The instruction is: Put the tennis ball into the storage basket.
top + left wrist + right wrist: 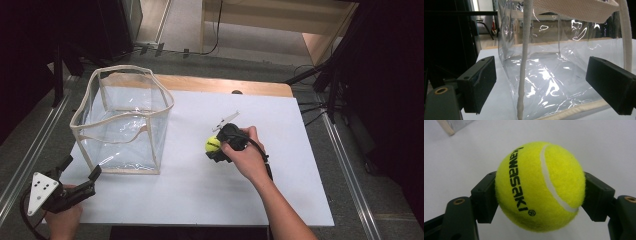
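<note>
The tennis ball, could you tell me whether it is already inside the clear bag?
No, the tennis ball sits between the right gripper's jaws over the white table, apart from the clear bag.

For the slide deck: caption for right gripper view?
Right gripper clamps a yellow tennis ball above the white table.

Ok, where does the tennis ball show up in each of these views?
High view: tennis ball right of centre, at the right tool.
Left gripper view: not in it.
Right gripper view: ball central, between the jaws.
Shared landmark: the clear bag, near corner, trim at top left.
</note>
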A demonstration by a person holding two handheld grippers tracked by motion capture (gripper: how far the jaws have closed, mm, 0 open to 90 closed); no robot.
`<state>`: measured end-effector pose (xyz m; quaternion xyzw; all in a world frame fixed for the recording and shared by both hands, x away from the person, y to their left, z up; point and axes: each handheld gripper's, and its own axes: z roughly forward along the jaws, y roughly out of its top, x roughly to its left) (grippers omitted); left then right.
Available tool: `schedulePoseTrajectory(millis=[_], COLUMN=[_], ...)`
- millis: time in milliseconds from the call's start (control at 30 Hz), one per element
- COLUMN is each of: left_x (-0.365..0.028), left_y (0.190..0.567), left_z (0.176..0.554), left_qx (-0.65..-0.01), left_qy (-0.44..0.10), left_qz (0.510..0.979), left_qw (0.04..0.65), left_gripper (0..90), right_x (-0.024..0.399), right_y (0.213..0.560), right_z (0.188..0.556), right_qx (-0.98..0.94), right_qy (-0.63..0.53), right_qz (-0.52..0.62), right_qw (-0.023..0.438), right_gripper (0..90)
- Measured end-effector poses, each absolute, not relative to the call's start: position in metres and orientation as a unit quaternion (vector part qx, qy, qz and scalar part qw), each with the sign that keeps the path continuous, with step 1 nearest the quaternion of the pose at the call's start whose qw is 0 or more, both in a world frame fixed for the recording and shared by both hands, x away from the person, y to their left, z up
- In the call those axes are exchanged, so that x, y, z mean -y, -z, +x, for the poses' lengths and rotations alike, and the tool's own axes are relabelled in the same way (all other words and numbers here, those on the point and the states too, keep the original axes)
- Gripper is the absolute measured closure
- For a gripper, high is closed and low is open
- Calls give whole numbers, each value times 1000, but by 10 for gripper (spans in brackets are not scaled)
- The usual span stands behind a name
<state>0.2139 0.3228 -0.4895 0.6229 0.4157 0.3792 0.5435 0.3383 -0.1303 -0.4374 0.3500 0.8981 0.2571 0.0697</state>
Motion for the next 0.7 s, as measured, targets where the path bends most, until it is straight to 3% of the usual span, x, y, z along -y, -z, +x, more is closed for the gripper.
schedulePoseTrajectory(millis=[700], left_x=[-324], left_y=[489], left_z=[214], left_qx=[-416], left_qy=[-376], left_qz=[622], left_qw=[547], left_gripper=[98], right_x=[86], right_y=[435], right_z=[340], right_qx=[-909], right_qy=[-270], right_qz=[314], right_qw=[50], right_gripper=[240])
